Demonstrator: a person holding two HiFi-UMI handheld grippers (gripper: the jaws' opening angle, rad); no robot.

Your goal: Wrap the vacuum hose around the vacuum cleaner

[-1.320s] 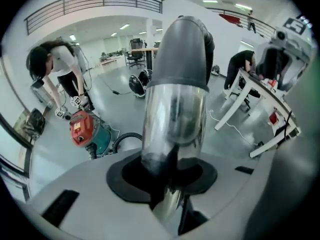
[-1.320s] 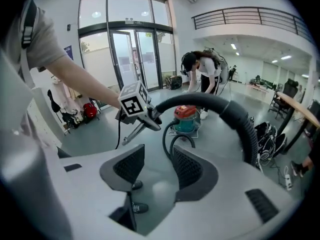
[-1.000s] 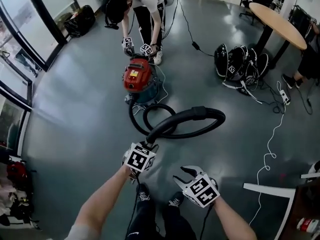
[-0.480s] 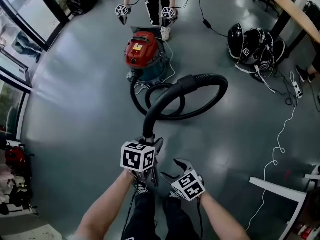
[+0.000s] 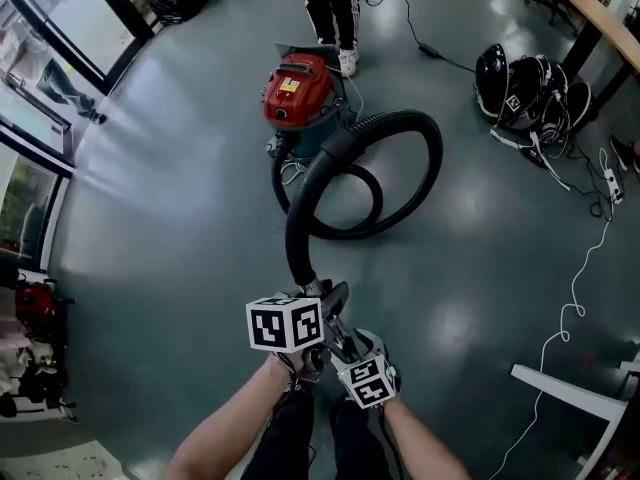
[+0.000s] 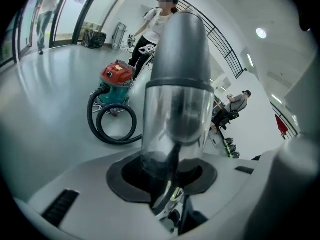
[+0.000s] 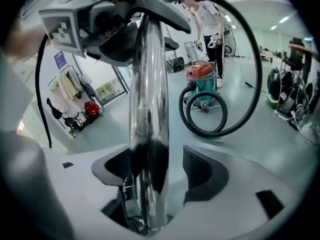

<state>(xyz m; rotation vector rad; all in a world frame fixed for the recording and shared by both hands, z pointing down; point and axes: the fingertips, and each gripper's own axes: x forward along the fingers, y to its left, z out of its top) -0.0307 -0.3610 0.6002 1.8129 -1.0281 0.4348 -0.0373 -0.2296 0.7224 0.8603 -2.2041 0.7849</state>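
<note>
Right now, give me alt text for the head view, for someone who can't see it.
Seen from above, the left gripper grips the end of a black vacuum hose, and the right gripper just below has just been opening its jaws around that end. The hose loops over the grey floor to a red vacuum cleaner.

One vacuum cleaner (image 5: 298, 93), one hose (image 5: 297, 223), two tongs (image 5: 328, 298) (image 5: 348, 346)
</note>
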